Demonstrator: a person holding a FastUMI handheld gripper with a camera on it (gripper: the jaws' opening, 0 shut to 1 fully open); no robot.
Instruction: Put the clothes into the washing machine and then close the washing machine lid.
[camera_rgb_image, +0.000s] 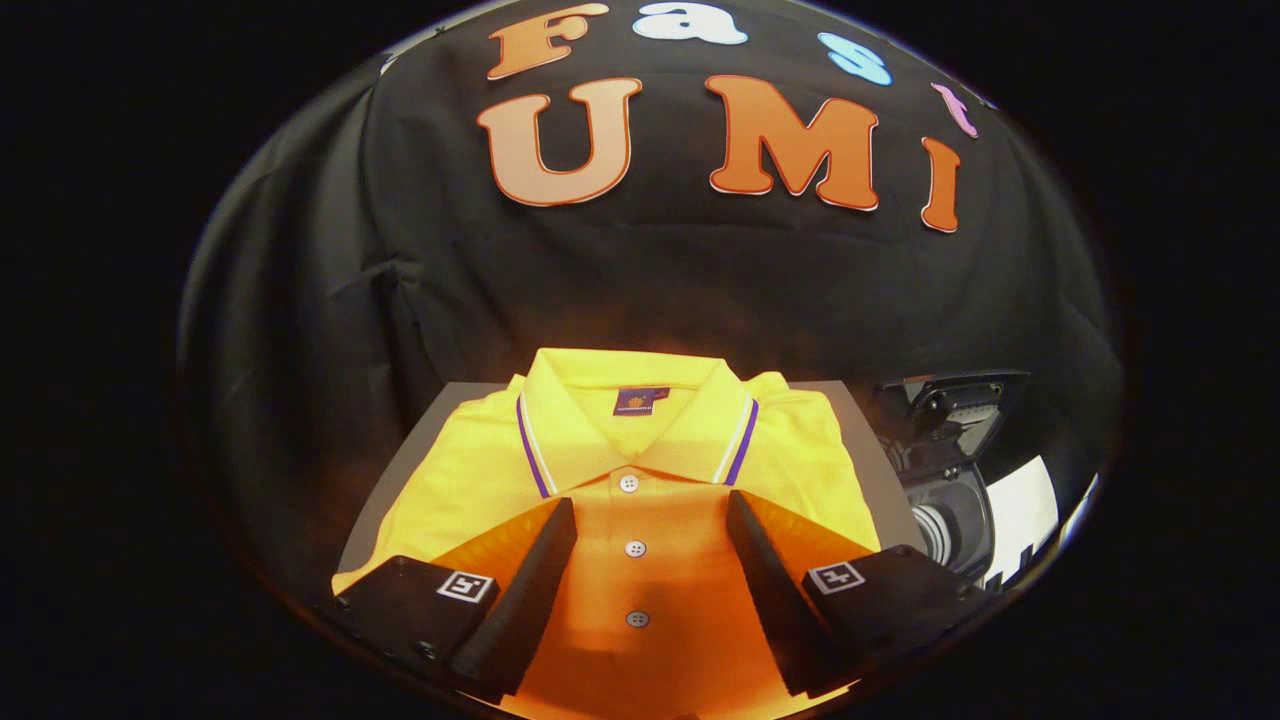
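Nearest the lens, low in the frame, the gripper holds its two fingers wide apart above a folded yellow polo shirt, with nothing clamped; the button placket runs up between them. Whether the fingers touch the fabric cannot be told. Going left to right: the shirt's left shoulder lies on a grey board, the striped collar sits at frame centre just beyond the fingertips, and at the lower right stands the washing machine, its lid raised and the drum open. The likely trouble from here is a thin pinch. Closing on the top layer alone would let the folds fall open, and trailing sleeves could catch on the machine's rim or stop the lid from shutting.
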